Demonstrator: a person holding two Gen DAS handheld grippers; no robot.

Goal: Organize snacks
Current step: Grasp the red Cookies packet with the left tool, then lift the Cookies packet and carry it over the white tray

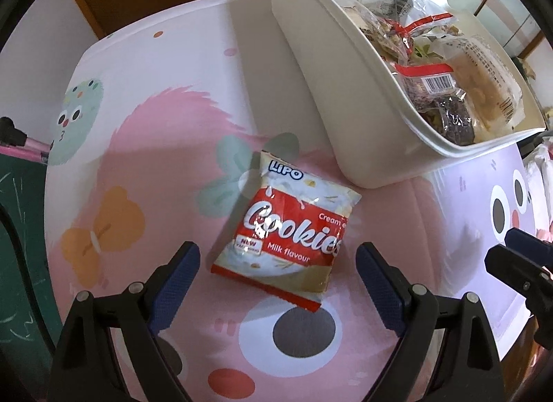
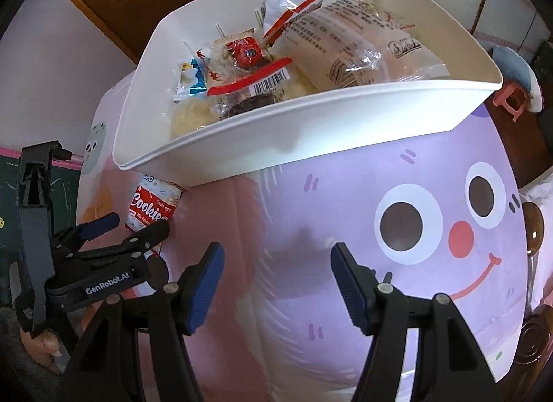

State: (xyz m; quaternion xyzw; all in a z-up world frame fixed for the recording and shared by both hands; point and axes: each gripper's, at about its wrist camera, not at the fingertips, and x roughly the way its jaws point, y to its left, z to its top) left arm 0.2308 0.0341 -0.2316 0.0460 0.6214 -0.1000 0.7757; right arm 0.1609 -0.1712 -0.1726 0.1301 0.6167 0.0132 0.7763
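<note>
Left tongs (image 1: 278, 260) spread wide, straddling the cookie packet (image 1: 288, 229) untouched; right tongs (image 2: 274, 264) released over bare desk (image 2: 345, 298), white bin (image 2: 276, 132) close ahead.

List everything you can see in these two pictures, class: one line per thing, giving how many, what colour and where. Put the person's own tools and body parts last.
cookie packet: one, red and white, lying flat on the cloth beside the tub
tub: one, white, standing on the cloth, holding wrapped snacks
wrapped snacks: several, exact number unclear, mostly clear, red and white, piled inside the tub
cloth: one, pink and lilac with cartoon faces, covering the table
left gripper: one, black with blue pads, open above the near end of the cookie packet
right gripper: one, black with blue pads, open over bare cloth
hand: one, partly seen, holding the left gripper's handle
</note>
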